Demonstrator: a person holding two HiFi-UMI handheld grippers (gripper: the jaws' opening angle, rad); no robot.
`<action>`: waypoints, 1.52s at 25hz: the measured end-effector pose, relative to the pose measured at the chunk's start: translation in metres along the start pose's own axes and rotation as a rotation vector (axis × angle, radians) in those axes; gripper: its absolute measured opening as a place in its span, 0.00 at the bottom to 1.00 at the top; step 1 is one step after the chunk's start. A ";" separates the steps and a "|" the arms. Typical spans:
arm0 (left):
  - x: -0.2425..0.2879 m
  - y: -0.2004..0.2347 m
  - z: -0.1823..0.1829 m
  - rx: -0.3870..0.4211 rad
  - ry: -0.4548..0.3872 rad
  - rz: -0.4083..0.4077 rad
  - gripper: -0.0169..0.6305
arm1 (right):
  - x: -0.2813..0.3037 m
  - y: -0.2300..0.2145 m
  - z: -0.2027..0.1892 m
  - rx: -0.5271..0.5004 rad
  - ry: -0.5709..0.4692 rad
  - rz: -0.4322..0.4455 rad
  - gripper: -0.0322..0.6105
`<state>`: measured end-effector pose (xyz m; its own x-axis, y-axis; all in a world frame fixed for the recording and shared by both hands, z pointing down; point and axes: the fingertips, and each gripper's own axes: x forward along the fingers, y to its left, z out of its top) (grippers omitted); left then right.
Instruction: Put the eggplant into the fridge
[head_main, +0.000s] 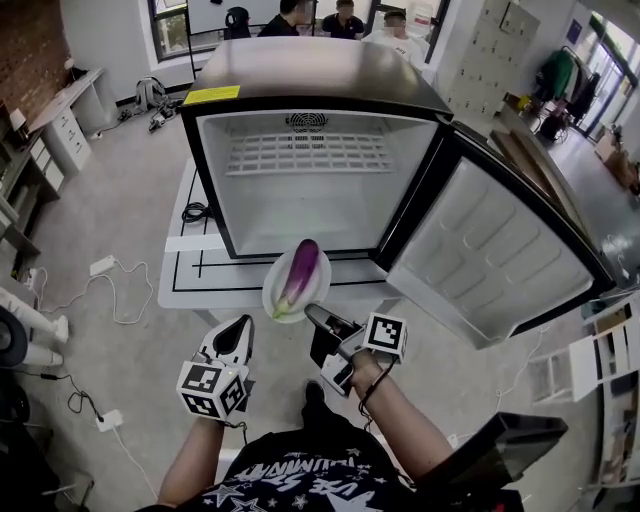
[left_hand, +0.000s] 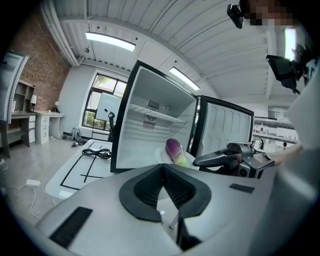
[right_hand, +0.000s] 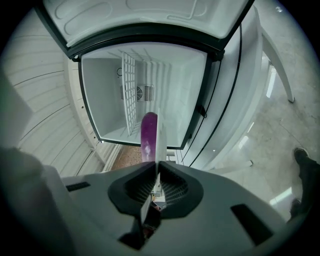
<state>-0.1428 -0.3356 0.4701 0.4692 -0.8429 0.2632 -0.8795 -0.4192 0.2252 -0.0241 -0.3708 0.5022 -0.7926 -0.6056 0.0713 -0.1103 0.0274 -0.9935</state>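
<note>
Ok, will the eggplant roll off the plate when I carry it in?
Likely if tilted: the eggplant is rounded and lies loose on the plate. The plate looks shallow, so its rim may not stop a roll. The right gripper pinches only one edge, so the plate could droop; keep it level.

Both grippers held out in front of the open fridge (head_main: 300, 80), right one loaded.

The right gripper (head_main: 312, 312) reaches toward the fridge's opening, rolled onto its side, its jaws pinched on the near rim of a plate (head_main: 272, 290), which shows edge-on between them in the right gripper view. The right forearm (head_main: 405, 425) stretches forward behind it. The left gripper (head_main: 243, 325) hangs further back from the fridge and to the left, its jaws closed together on nothing, the left forearm (head_main: 195, 460) bare behind it.
</note>
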 end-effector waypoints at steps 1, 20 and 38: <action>0.005 0.000 0.001 -0.001 0.001 0.003 0.04 | 0.002 -0.003 0.006 0.006 0.003 -0.002 0.09; 0.085 -0.001 0.021 -0.011 -0.016 0.109 0.04 | 0.033 -0.012 0.080 0.018 0.134 0.019 0.09; 0.132 0.021 0.042 -0.005 -0.013 0.023 0.04 | 0.077 -0.013 0.111 0.001 0.105 -0.004 0.09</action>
<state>-0.1020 -0.4699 0.4706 0.4473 -0.8568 0.2566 -0.8898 -0.3975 0.2241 -0.0169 -0.5065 0.5112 -0.8507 -0.5189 0.0841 -0.1129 0.0241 -0.9933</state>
